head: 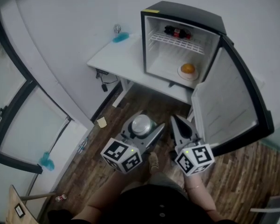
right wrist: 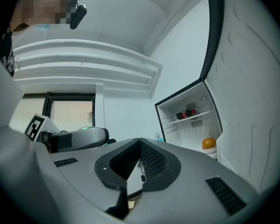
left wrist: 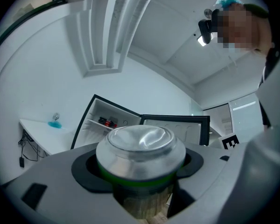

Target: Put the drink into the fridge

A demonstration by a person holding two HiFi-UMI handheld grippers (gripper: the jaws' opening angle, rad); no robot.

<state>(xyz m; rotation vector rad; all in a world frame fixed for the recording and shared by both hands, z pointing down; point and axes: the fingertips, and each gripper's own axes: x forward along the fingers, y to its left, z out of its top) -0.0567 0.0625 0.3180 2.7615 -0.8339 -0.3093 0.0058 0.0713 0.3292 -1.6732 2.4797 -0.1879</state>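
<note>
The drink is a silver can (head: 141, 123) with a green band. My left gripper (head: 144, 125) is shut on it and holds it upright over the wooden floor, in front of the fridge. In the left gripper view the can (left wrist: 140, 146) fills the space between the jaws. A small black fridge (head: 184, 12) stands open on a white table (head: 114, 57), its door (head: 228, 101) swung out to the right. My right gripper (head: 176, 121) is shut on nothing, just right of the can. In the right gripper view its pads (right wrist: 151, 161) meet at the tips.
Dark bottles with red labels (head: 177, 31) lie on the fridge's wire shelf. An orange (head: 188, 68) sits on a plate (head: 181, 75) on the fridge floor. A blue item (head: 120, 37) rests on the table by the wall, with cables (head: 104, 85) hanging below.
</note>
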